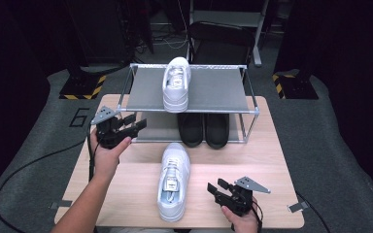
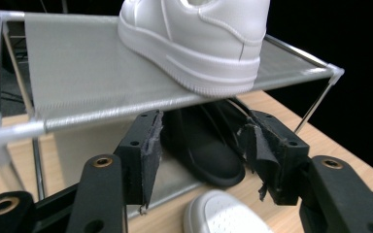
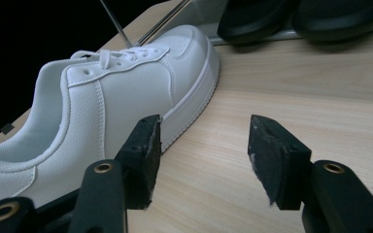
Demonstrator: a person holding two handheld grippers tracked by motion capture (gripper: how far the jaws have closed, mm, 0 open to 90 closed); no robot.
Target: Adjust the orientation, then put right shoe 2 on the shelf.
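In the left gripper view we lose the top of the white shoe on the rack past the upper edge. The rack's upper shelf hides the heels of the 2 black shoes. In the right gripper view, the white shoe on the worktop has its heel cut off at the left edge.

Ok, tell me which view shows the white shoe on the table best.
The high view: the white shoe on the table shows whole from above, laces and opening, lying between the two grippers. The right gripper view shows its side and toe close up, heel cut off. The left gripper view catches just the toe tip at the bottom edge.
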